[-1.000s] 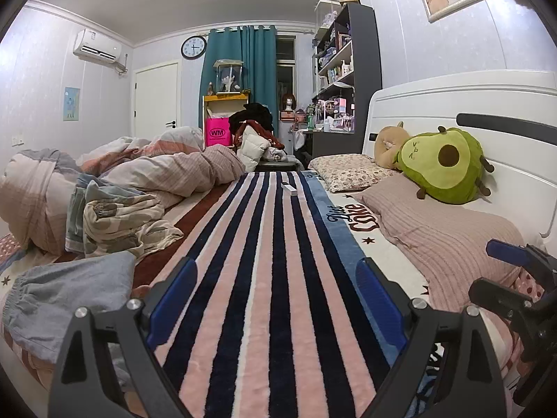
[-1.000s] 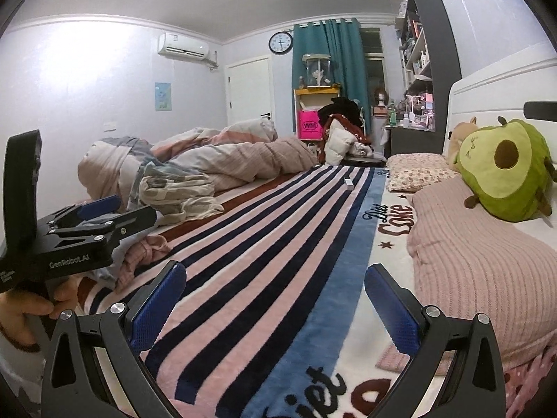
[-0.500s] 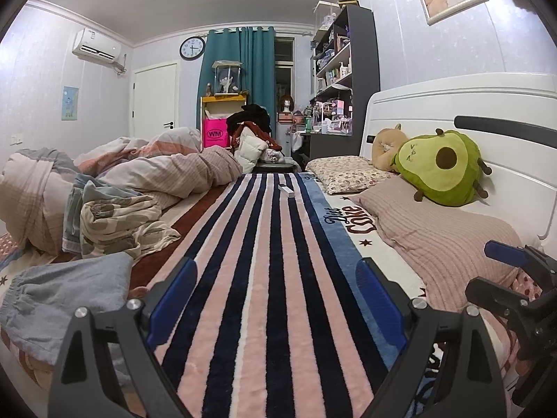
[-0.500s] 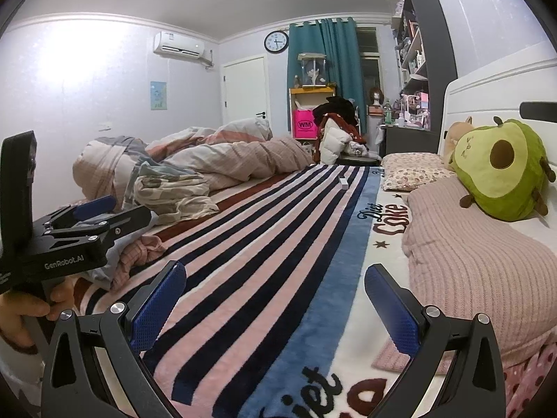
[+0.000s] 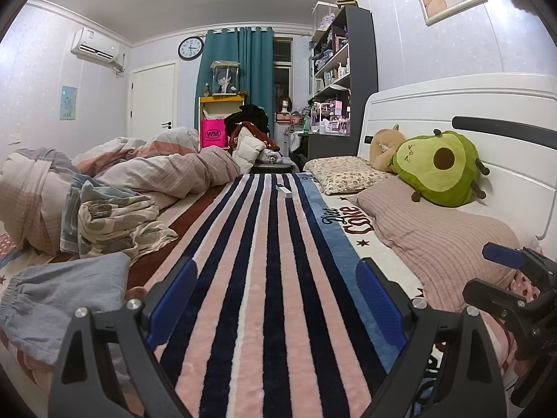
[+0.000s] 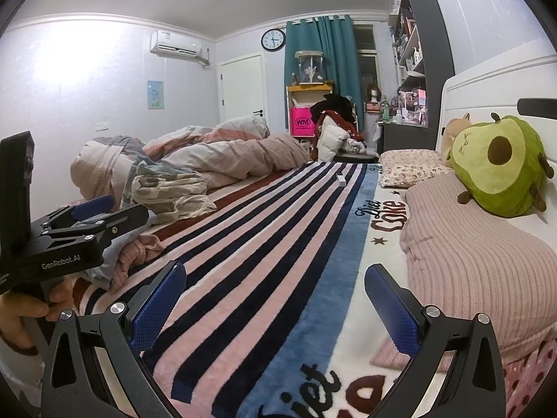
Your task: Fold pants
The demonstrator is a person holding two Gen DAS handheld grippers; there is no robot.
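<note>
On the striped bed (image 5: 264, 278), grey-blue pants (image 5: 66, 296) are lying left of my left hand-held gripper (image 5: 275, 299), the nearer one; both it and the right hand-held gripper (image 6: 275, 306) are gaping, empty.

On the bed (image 5: 351, 240) the blanket (image 5: 264, 278) lay in the middle. The pants (image 5: 66, 296) lay at its left, before the quilt (image 5: 156, 170); pillows (image 5: 435, 240) and a plush (image 5: 438, 170) lay at its right.

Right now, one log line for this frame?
phase: pre-grasp | left gripper: open, empty, over striped blanket | right gripper: open, empty | grey pants: unfolded, left of left gripper, untouched
</note>
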